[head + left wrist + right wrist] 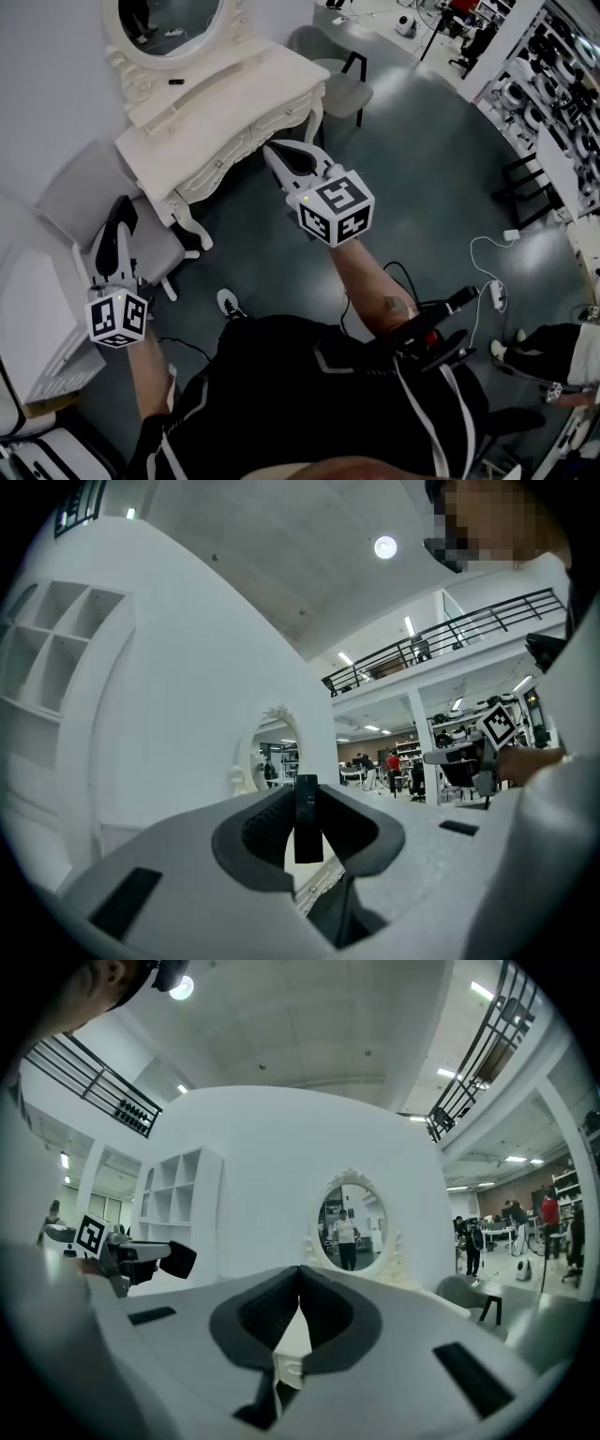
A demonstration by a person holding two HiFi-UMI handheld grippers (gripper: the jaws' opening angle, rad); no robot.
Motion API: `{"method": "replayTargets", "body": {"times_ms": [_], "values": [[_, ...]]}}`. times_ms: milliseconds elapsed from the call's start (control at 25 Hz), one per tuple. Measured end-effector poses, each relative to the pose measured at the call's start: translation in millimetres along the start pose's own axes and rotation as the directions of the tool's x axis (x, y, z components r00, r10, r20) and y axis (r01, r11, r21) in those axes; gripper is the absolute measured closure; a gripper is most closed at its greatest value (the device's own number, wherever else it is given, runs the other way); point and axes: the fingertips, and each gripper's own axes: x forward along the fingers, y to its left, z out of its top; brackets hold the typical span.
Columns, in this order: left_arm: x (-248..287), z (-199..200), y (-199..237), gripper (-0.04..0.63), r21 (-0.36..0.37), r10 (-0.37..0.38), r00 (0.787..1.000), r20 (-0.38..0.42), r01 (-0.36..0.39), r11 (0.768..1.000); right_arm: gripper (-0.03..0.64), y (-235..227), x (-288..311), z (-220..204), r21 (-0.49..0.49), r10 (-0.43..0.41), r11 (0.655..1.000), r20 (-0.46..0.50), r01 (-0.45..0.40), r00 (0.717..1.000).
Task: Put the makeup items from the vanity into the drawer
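One small dark item (175, 82) lies crosswise on the white bench (234, 103), upper left of the head view. The right tongs (279, 155) are nearer it; the left tongs (120, 217) sit lower left. The left gripper view alone shows its tongs pinching an upright slim dark stick (307, 817). Right gripper view: tongs pressed together, empty, facing the mirror (349, 1232).

Left gripper (121, 208) clamped on black stick (307, 817), right gripper (277, 150) pinched closed, forearms outstretched
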Motion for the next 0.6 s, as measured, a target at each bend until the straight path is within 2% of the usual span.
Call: {"method": "replayTargets", "body": {"times_ms": [600], "values": [[107.0, -11.0, 134.0, 0.511, -0.009, -0.123, 0.992, 0.005, 0.123, 0.992, 0.612, 14.4, 161.5, 8.5, -0.007, -0.066, 0.998, -0.021, 0.066, 0.998]]}}
